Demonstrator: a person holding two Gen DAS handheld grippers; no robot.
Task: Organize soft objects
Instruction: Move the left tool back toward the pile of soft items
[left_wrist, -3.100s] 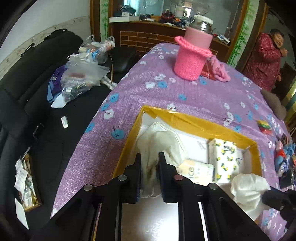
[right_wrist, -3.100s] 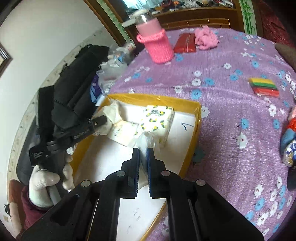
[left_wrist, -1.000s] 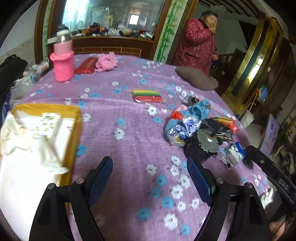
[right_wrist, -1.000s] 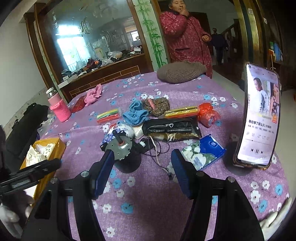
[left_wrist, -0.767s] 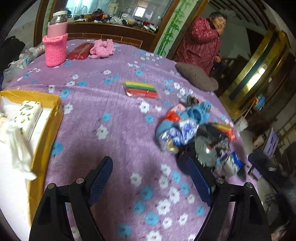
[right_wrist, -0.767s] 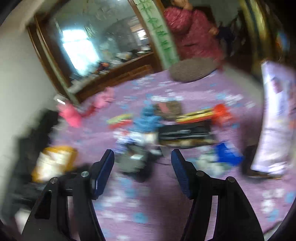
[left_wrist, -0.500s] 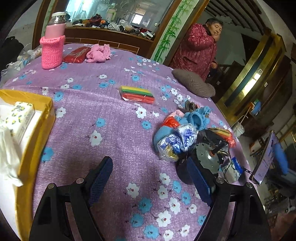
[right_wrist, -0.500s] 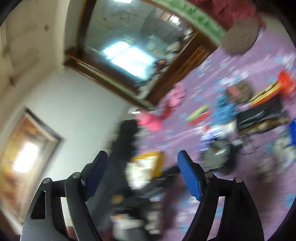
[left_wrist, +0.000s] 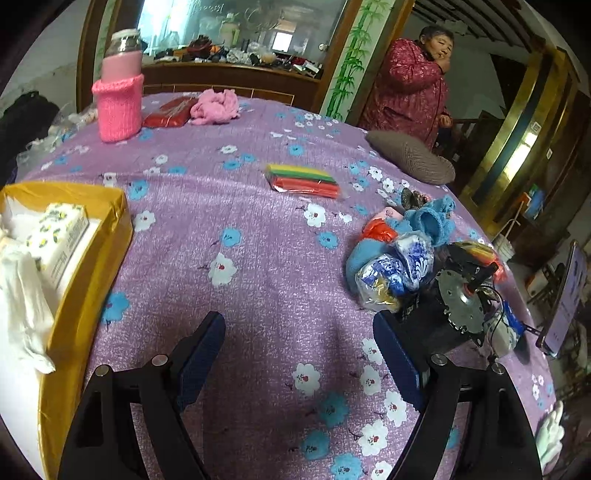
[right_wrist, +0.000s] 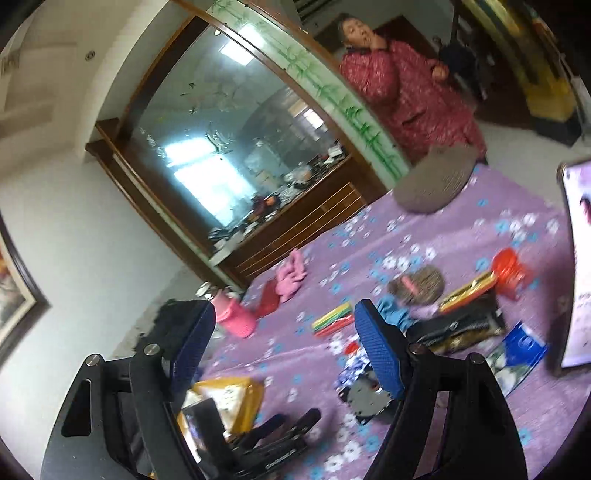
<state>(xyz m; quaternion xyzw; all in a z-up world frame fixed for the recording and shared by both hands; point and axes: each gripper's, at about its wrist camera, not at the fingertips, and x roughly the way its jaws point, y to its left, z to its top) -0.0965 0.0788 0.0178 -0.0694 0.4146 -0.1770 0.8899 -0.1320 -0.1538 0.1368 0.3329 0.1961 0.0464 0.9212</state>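
My left gripper (left_wrist: 299, 350) hangs open and empty over the purple flowered tablecloth (left_wrist: 258, 236). Ahead to its right lies a heap of soft things (left_wrist: 399, 258): blue knit pieces and blue-white pouches. At the left edge, the yellow box (left_wrist: 92, 258) holds a tissue pack (left_wrist: 59, 232) and a white cloth (left_wrist: 22, 295). My right gripper (right_wrist: 284, 347) is open and empty too, raised and rolled, well above the table. The left gripper (right_wrist: 273, 439) shows below it, beside the yellow box (right_wrist: 255, 398).
A metal motor with wires (left_wrist: 461, 299) sits against the heap. Farther back are a coloured sponge pack (left_wrist: 303, 179), a pink-sleeved bottle (left_wrist: 118, 99), a pink cloth (left_wrist: 214, 105) and a brown cushion (left_wrist: 410, 157). A phone (right_wrist: 580, 258) stands at the right. A person in a red coat (left_wrist: 410, 77) stands behind the table.
Both grippers let go of white cloths in the box and opened. The left swung right toward the heap and sank closer to the table. The right rose, tilted up and rolled.
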